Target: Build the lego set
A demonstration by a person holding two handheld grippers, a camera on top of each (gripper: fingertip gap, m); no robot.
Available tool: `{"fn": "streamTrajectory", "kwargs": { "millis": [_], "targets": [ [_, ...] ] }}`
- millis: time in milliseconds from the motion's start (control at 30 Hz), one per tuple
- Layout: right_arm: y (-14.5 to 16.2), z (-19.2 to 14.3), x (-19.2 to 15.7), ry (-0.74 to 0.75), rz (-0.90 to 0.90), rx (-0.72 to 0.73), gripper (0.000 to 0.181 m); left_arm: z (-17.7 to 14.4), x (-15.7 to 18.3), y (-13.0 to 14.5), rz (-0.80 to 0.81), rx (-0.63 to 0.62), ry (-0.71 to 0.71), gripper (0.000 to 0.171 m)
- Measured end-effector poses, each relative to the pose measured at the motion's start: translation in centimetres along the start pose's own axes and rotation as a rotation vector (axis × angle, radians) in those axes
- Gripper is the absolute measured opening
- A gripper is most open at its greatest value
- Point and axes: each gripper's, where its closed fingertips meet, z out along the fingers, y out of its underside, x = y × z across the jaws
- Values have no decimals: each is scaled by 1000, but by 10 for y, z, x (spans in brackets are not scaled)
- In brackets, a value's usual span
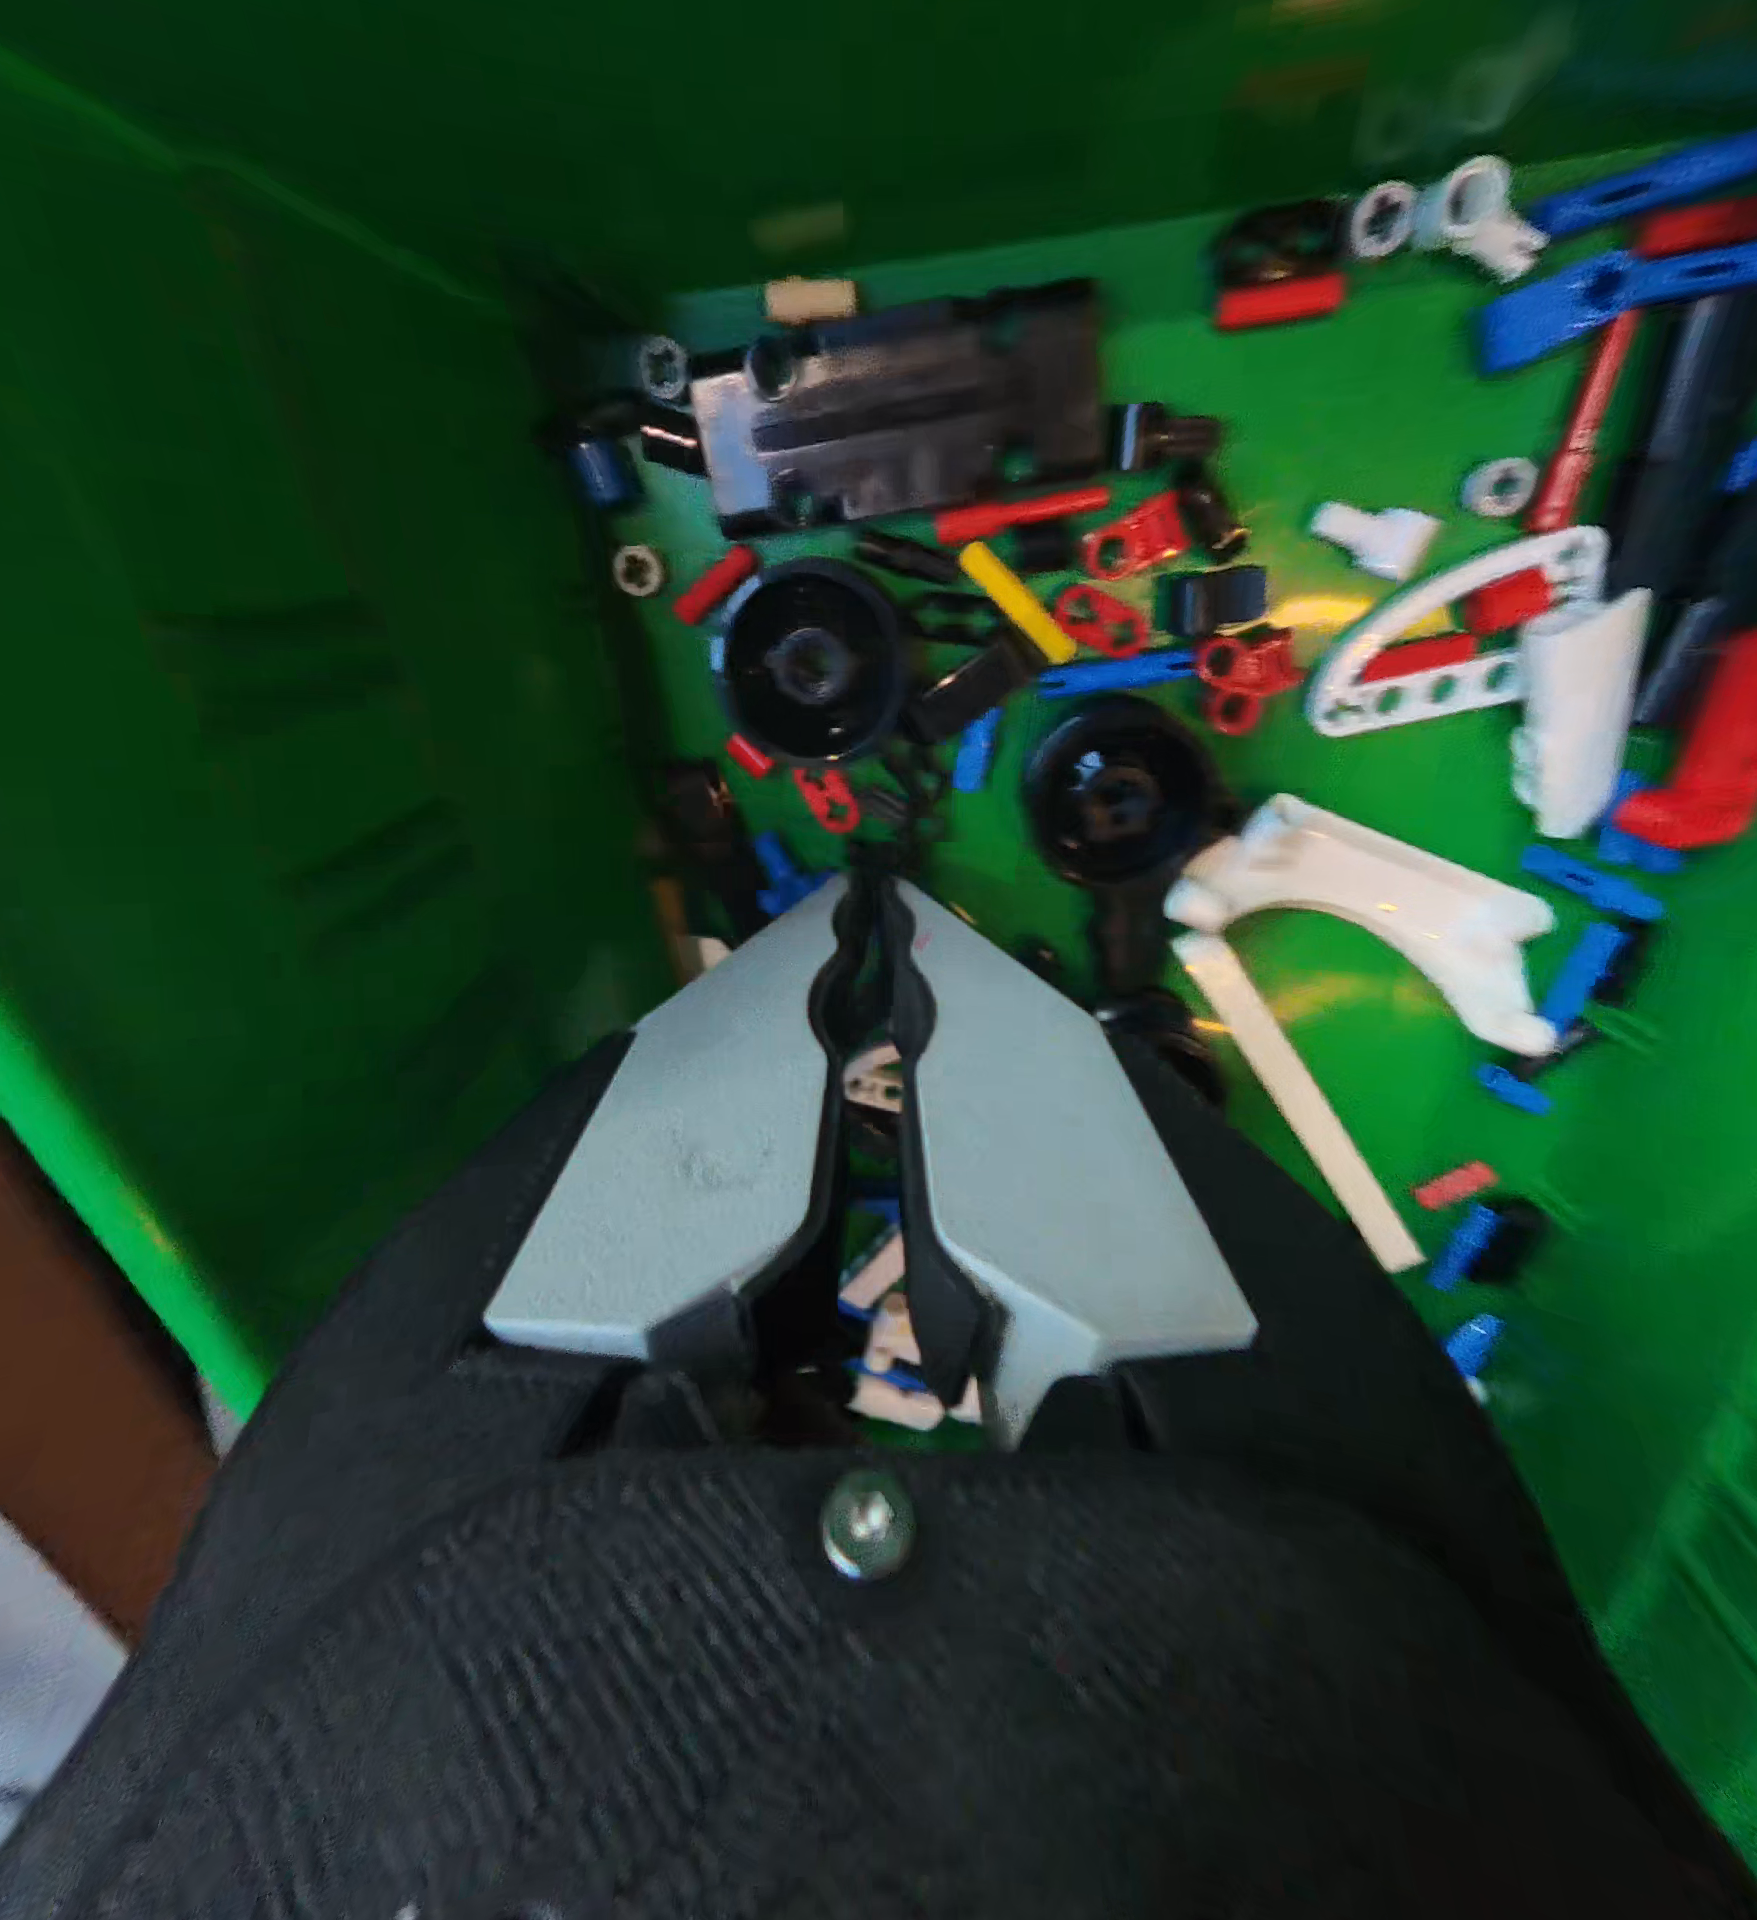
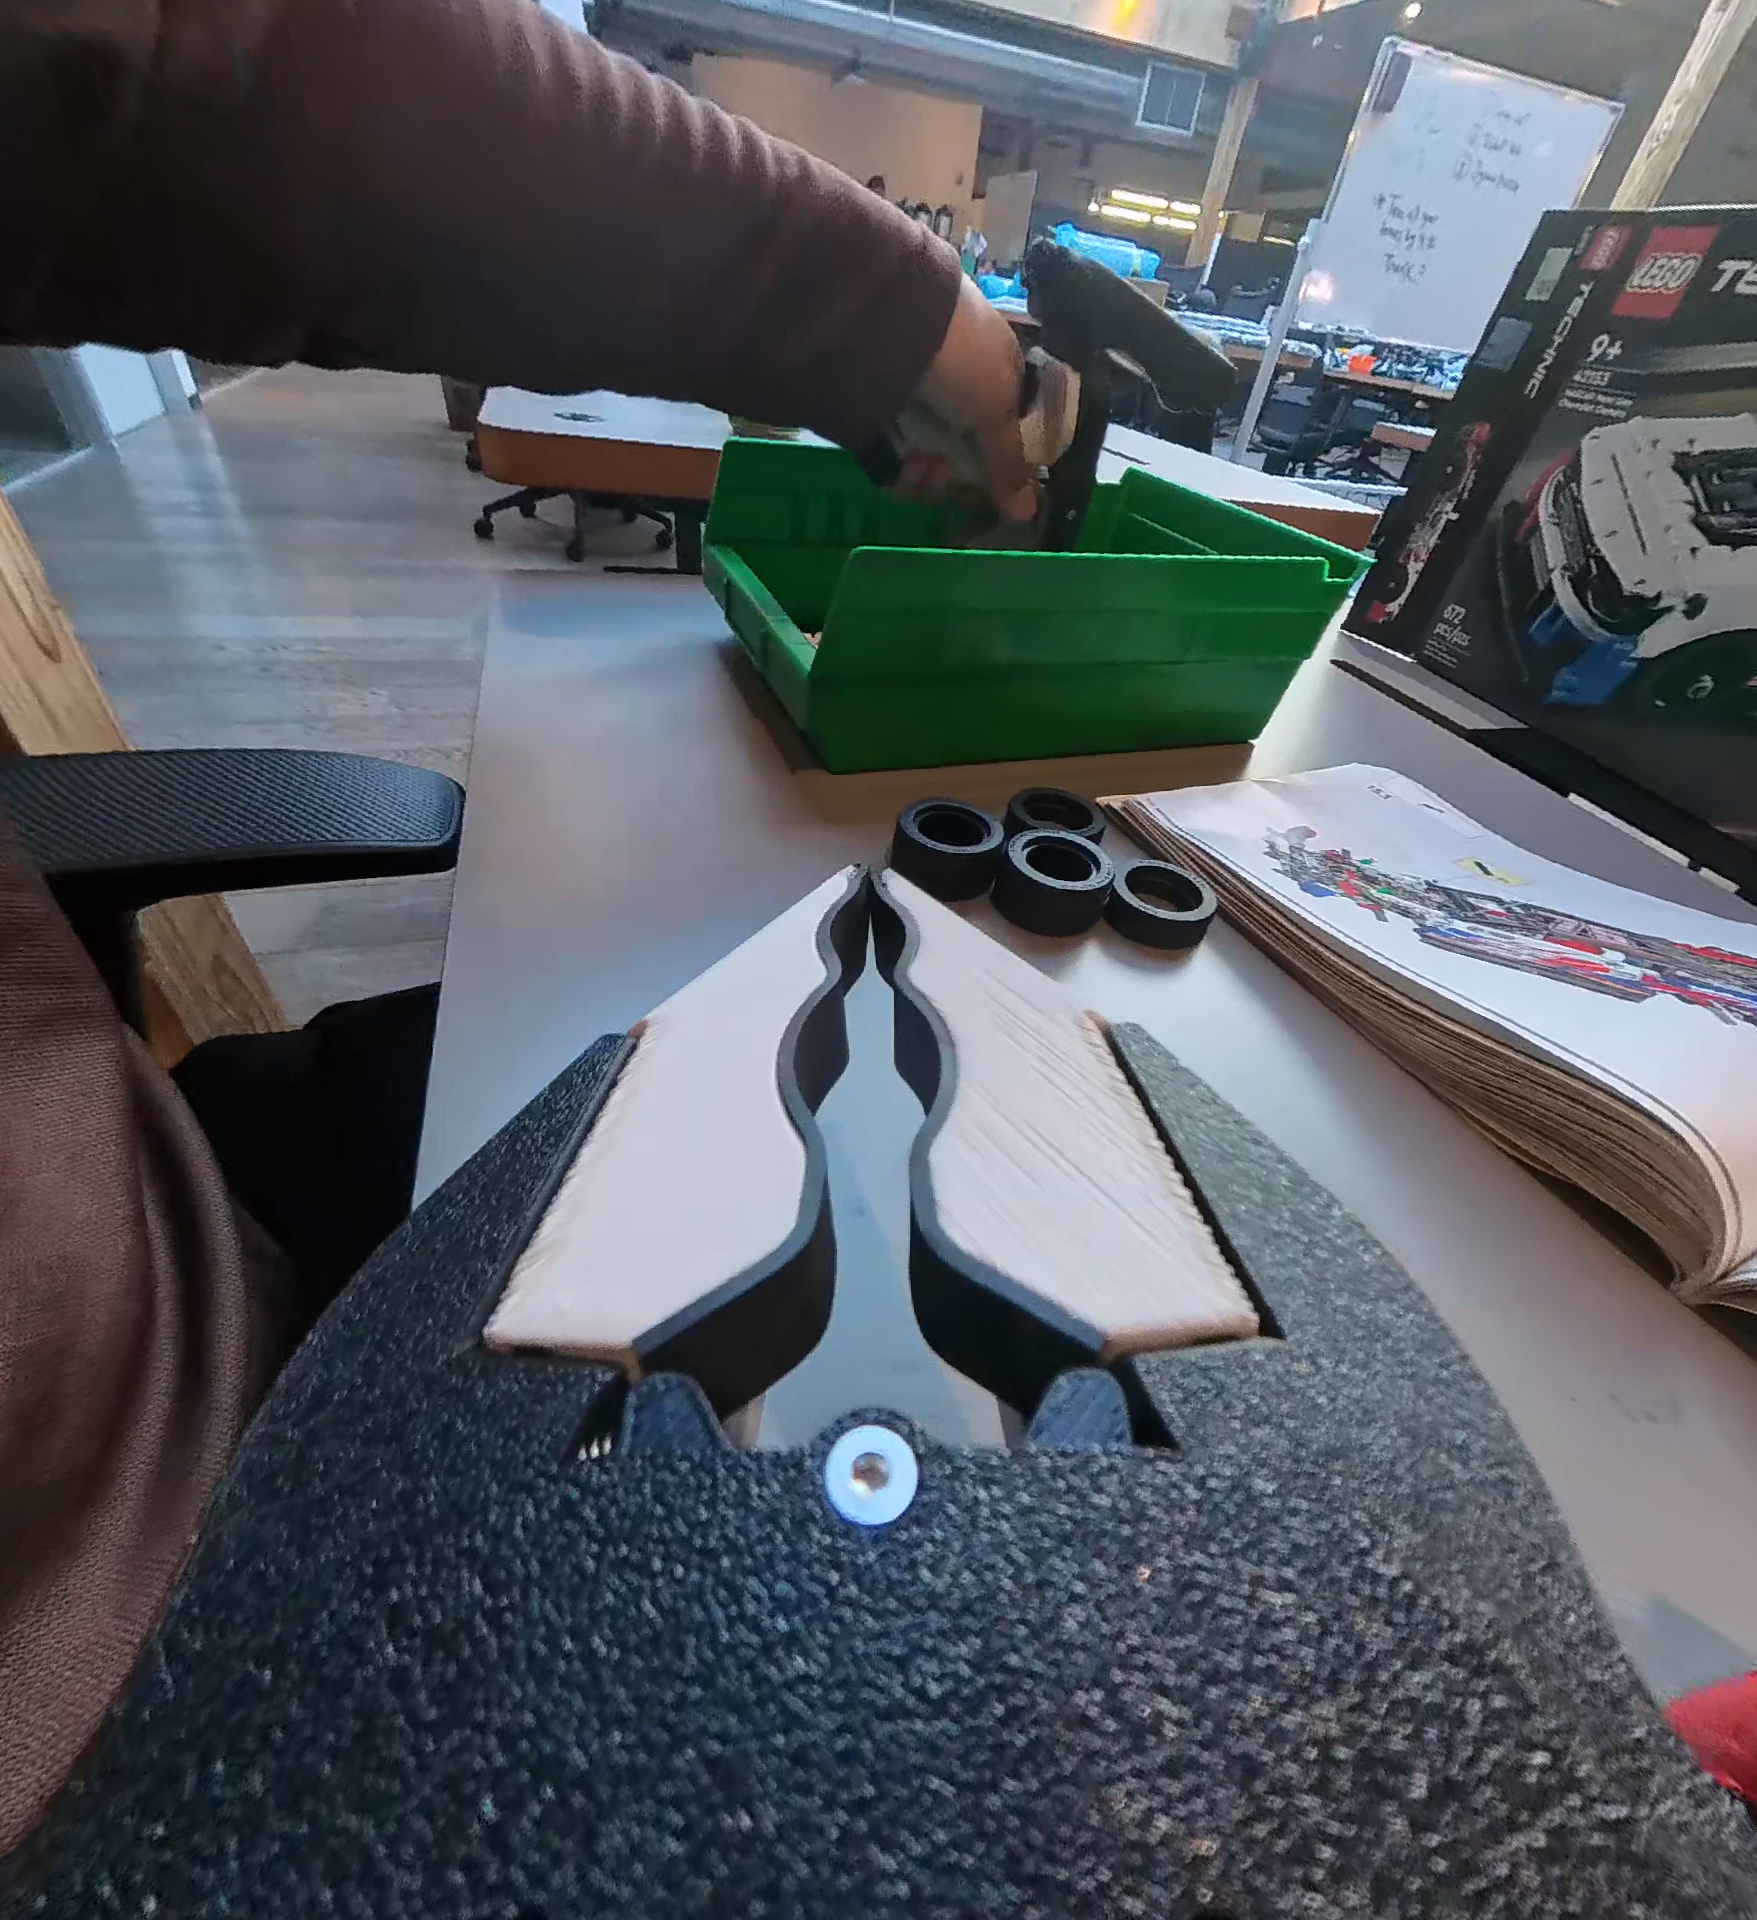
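Left tongs (image 1: 869, 894) reach down into a green plastic bin (image 2: 1040, 665), tips pressed together; a small dark piece appears at the tips, but blur prevents telling whether it is gripped. The bin's floor (image 1: 1352, 436) carries loose lego parts: a large black block (image 1: 905, 405) near the back wall, two black wheel hubs (image 1: 812, 670) (image 1: 1118, 795) in the middle, a yellow axle (image 1: 1019, 601) lying diagonally between them, a white curved beam (image 1: 1456, 634) and a white arch panel (image 1: 1373, 904) to the right, with blue and red beams (image 1: 1622, 286) scattered toward the far right corner. A long white bar (image 1: 1300, 1101) runs diagonally from the arch toward the near wall.

Right tongs (image 2: 871, 883) hover over the desk (image 2: 625, 831), tips closed with nothing between them. Just beyond them four black tyres (image 2: 1050, 868) lie flat in a cluster, beside an open instruction booklet (image 2: 1476, 997). The set's box (image 2: 1632, 468) stands upright at right of the bin. A brown-sleeved arm (image 2: 438, 187) extends into the bin.
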Motion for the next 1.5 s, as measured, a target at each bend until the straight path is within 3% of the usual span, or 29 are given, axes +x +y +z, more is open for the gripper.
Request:
{"fn": "streamTrajectory", "kwargs": {
  "millis": [67,267,567,733,933,1067,1233,1333,1500],
  "targets": [
    [1,1,-1,1,-10,-7,0,2,-18,0,43,-2,-129,0],
    [1,1,-1,9,-14,-11,0,-4,-11,-5,70,38,-121,7],
    [2,2,-1,8,-10,-16,0,-3,-32,1,140,-34,-278,15],
    [0,1,-1,6,-2,-5,0,2,-32,0,104,-38,-249,11],
    [0,0,-2,0,3,-5,0,-2,-15,-2,69,-51,-91,7],
    [0,0,-2,0,4,-4,0,-2,-17,-3,105,-53,-121,4],
    [1,0,-2,-2,6,-11,0,0,-14,-7,111,-49,-91,15],
    [1,1,-2,-4,11,-14,0,3,-18,-5,139,-69,-103,5],
    [1,1,-1,-6,19,-13,0,0,-17,-6,148,-62,-80,6]
  ]
}}
